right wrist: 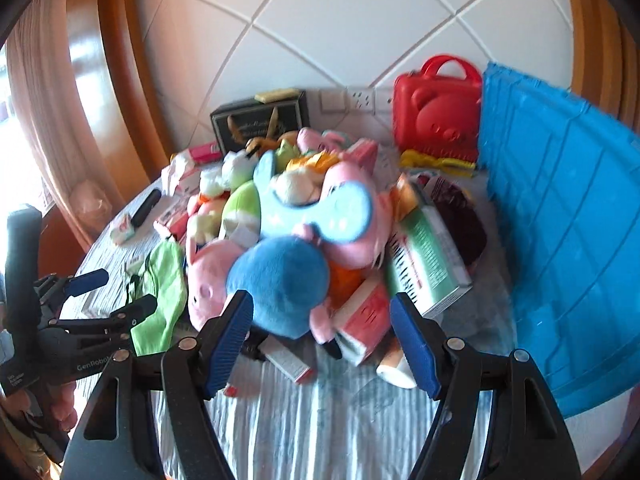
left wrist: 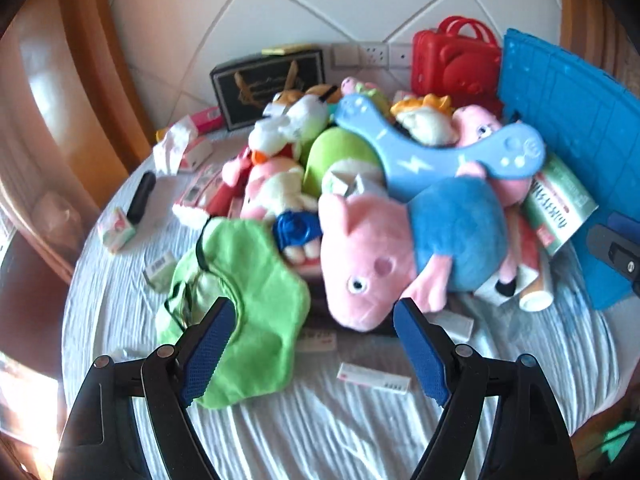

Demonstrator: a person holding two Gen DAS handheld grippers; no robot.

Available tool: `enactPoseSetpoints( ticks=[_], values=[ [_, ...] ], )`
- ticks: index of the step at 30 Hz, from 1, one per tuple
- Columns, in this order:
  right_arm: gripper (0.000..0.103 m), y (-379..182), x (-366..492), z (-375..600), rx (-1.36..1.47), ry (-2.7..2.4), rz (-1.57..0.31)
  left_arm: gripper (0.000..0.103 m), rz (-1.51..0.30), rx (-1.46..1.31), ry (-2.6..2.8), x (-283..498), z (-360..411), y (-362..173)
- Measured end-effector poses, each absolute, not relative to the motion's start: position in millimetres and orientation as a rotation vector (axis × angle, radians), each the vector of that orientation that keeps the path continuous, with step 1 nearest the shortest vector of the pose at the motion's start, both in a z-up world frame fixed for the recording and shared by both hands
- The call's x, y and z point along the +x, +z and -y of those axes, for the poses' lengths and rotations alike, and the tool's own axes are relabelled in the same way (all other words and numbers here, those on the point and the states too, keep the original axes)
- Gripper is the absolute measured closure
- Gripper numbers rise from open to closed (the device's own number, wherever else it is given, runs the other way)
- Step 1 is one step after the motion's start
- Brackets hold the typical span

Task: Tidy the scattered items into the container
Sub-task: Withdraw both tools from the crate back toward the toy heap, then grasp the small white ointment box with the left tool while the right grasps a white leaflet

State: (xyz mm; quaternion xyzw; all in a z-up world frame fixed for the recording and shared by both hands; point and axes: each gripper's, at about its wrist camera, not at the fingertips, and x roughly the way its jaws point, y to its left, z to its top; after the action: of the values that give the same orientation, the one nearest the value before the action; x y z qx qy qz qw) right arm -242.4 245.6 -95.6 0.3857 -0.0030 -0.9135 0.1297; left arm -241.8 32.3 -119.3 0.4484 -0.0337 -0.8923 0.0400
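A pile of toys lies on the white cloth-covered table (left wrist: 320, 420). On its near side is a pink pig plush in a blue shirt (left wrist: 400, 256), also in the right wrist view (right wrist: 276, 280). A light blue plastic toy (left wrist: 432, 148) rests on top. A green cloth (left wrist: 248, 304) lies at the left. The blue plastic container (left wrist: 560, 140) stands at the right, also in the right wrist view (right wrist: 568, 232). My left gripper (left wrist: 314, 320) is open, just before the pig and cloth. My right gripper (right wrist: 320, 316) is open, its fingers either side of the pig's body.
A red toy case (right wrist: 436, 112) and a black box (right wrist: 260, 124) stand at the back by the wall. Green and red cartons (right wrist: 428, 256) lie right of the pile. Small white boxes (left wrist: 376, 376), a black tube (left wrist: 140, 200) and tissues are scattered on the cloth.
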Motion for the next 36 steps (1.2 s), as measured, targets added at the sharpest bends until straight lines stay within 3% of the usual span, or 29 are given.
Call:
enactPoseSetpoints(
  ticks=[8,10,11,18,22,24,25,26,28,32,33,34,36],
  values=[
    [0.040,-190,-240,-209,1.286,-2.418,-0.104,0.035,-0.094,1.568,-2.543,-229,-32,-197],
    [0.057,-205,-241,-210,1.292,-2.378,-0.121,0.035,-0.152,1.550,-2.504,-225,-36,-205],
    [0.059,-212,-245,-212,1.297,-2.354,-0.125,0.035,-0.190,1.540,-2.486,-223,-38,-208],
    [0.061,-237,-266,-223,1.280,-2.194,-0.171,0.035,-0.455,1.433,-2.350,-221,-61,-222],
    [0.061,-239,-273,-227,1.241,-2.133,-0.197,0.036,-0.454,1.416,-2.289,-237,-74,-241],
    [0.061,-241,-275,-222,1.221,-2.102,-0.215,0.045,-0.427,1.426,-2.258,-237,-75,-252],
    [0.061,-242,-276,-219,1.214,-2.092,-0.227,0.059,-0.368,1.400,-2.264,-234,-78,-251],
    [0.061,-244,-276,-216,1.201,-2.098,-0.249,0.062,-0.355,1.396,-2.287,-232,-79,-251],
    [0.061,-245,-277,-212,1.160,-2.130,-0.282,0.079,-0.355,1.391,-2.304,-227,-76,-251],
    [0.061,-246,-280,-208,1.117,-2.175,-0.309,0.076,-0.330,1.382,-2.329,-220,-72,-251],
    [0.061,-247,-279,-205,1.103,-2.177,-0.327,0.068,-0.322,1.377,-2.324,-221,-71,-250],
    [0.061,-247,-278,-203,1.086,-2.181,-0.354,0.053,-0.304,1.370,-2.310,-221,-70,-251],
    [0.061,-248,-276,-199,1.057,-2.191,-0.394,0.046,-0.306,1.357,-2.303,-220,-66,-252]
  ],
)
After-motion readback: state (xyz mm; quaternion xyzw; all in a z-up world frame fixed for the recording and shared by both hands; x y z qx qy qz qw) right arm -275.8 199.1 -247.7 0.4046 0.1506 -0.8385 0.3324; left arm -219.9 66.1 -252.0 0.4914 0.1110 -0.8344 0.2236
